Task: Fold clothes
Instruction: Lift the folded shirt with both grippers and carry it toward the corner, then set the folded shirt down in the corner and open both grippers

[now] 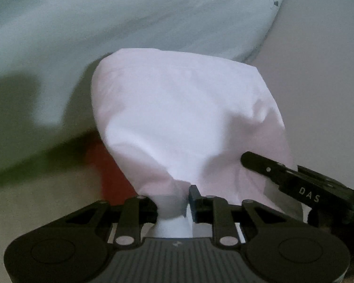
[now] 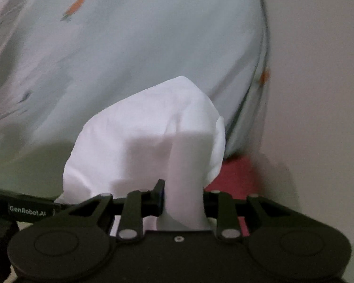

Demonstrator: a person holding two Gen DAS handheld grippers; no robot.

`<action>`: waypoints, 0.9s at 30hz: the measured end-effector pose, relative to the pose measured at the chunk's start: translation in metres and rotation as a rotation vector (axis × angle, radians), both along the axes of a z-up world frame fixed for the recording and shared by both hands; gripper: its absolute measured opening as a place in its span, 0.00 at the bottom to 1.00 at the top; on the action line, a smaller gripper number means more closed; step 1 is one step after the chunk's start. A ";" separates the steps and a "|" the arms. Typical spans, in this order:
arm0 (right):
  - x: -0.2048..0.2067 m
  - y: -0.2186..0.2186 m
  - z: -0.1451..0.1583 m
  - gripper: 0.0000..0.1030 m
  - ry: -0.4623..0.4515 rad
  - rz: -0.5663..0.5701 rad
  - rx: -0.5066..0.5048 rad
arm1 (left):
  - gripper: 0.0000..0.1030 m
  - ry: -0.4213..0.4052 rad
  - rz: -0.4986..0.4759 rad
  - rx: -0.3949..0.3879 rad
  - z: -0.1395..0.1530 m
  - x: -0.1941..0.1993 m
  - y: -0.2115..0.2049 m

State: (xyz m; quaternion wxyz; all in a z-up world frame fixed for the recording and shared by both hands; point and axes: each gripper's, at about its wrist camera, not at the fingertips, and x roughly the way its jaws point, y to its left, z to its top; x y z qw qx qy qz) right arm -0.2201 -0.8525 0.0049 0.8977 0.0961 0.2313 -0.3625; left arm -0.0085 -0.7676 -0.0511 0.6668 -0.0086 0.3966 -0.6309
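A white garment [image 1: 181,118] billows up in front of my left gripper [image 1: 173,202], whose jaws are shut on a bunched fold of it. In the right wrist view the same white garment [image 2: 153,136] rises from my right gripper [image 2: 183,200], also shut on a gathered fold. The cloth hides the fingertips of both. At the lower right of the left wrist view, the right gripper [image 1: 295,181] shows as a black arm pressed against the cloth. The left gripper's black arm [image 2: 26,207] shows at the right wrist view's lower left. Both pictures are blurred.
A pale blue-green sheet [image 2: 129,47] with small orange and dark prints covers the surface behind the garment. A plain light wall [image 2: 318,70] stands to the right. Something red [image 2: 236,176] lies under the cloth's right edge, and red cloth [image 1: 113,169] shows beside the garment's left.
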 end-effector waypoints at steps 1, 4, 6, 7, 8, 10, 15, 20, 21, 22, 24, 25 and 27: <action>0.004 -0.015 0.000 0.32 0.006 -0.009 -0.025 | 0.43 -0.010 0.023 0.005 -0.004 0.002 -0.016; 0.024 -0.055 -0.025 0.76 0.080 -0.098 -0.120 | 0.71 -0.099 0.078 0.100 -0.034 0.001 -0.055; 0.039 -0.076 -0.060 0.82 0.155 -0.200 -0.099 | 0.71 -0.128 0.074 0.220 -0.061 0.002 -0.071; 0.047 -0.087 -0.079 0.78 0.188 -0.249 -0.068 | 0.71 -0.120 0.076 0.260 -0.073 0.005 -0.072; 0.053 -0.096 -0.097 0.77 0.214 -0.293 -0.033 | 0.71 -0.101 0.084 0.272 -0.081 0.010 -0.068; 0.057 -0.097 -0.121 0.77 0.195 -0.326 0.026 | 0.74 -0.076 0.101 0.257 -0.089 0.015 -0.054; 0.046 -0.075 -0.134 0.88 0.099 -0.380 0.055 | 0.76 -0.174 0.094 0.248 -0.082 0.021 -0.038; 0.024 -0.033 -0.119 0.97 0.033 -0.416 0.037 | 0.76 -0.237 0.069 0.179 -0.057 0.005 -0.011; 0.020 -0.021 -0.113 0.97 0.025 -0.424 0.025 | 0.76 -0.252 0.063 0.163 -0.048 0.005 -0.005; 0.016 -0.008 -0.107 0.97 0.011 -0.430 0.017 | 0.77 -0.269 0.059 0.147 -0.039 0.003 0.003; 0.009 0.016 -0.094 0.98 -0.018 -0.441 0.004 | 0.79 -0.302 0.065 0.130 -0.025 -0.008 0.019; 0.005 0.027 -0.089 0.98 -0.030 -0.436 0.007 | 0.80 -0.313 0.067 0.118 -0.019 -0.013 0.028; -0.003 0.055 -0.079 0.98 -0.052 -0.422 0.011 | 0.84 -0.323 0.062 0.093 -0.009 -0.025 0.050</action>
